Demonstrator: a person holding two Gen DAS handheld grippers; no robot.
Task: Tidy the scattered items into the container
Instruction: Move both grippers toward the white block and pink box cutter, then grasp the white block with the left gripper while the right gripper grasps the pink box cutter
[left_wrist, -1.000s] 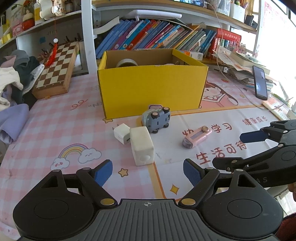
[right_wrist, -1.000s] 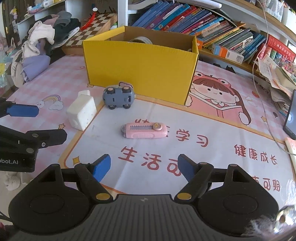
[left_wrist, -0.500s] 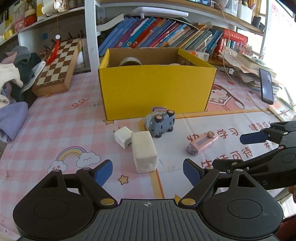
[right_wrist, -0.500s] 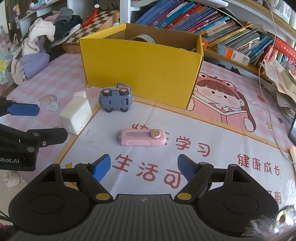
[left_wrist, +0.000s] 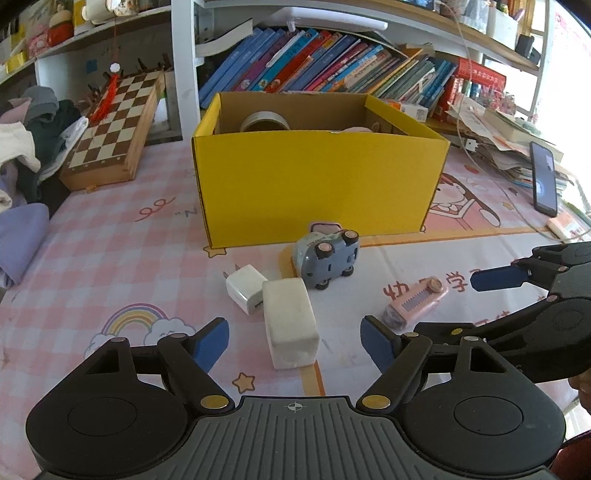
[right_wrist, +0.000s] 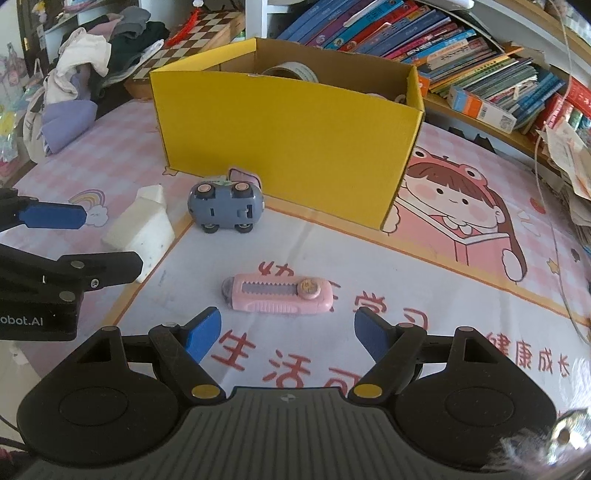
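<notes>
**Scattered items still lying in front of the yellow box**

Scattered items are sitting on the patterned table mat (left_wrist: 110, 258) just in front of the yellow cardboard box (left_wrist: 317, 188). A white block (left_wrist: 290, 323) is lying nearest the left gripper (left_wrist: 294, 341), with a white charger plug (left_wrist: 245, 288) touching its far left corner. A blue toy car (left_wrist: 327, 258) is resting on its side close to the box wall, wheels facing the cameras. A pink utility knife (right_wrist: 277, 297) is lying flat just beyond the right gripper (right_wrist: 287, 334).

The left gripper's jaws are closing but standing wide, with nothing between the pads; the white block is just ahead of them. The right gripper's jaws are standing wide and empty, in line with the knife.

The left wrist view is showing the charger plug, which the right wrist view is hiding behind the block. Inside the box, both views are showing a roll of tape (left_wrist: 265, 121); a pale pinkish thing beside it is too hidden to name. The left view is also showing a phone (left_wrist: 543, 183) at the right edge, while the right view is showing a pile of clothes (right_wrist: 85, 70) more fully. A chessboard (left_wrist: 114, 125) is leaning behind the box, below shelves of books (left_wrist: 332, 70).

Compared with a second ago, both grippers are sitting closer to the items, which are appearing larger and nearer; the items themselves are lying where they were.
</notes>
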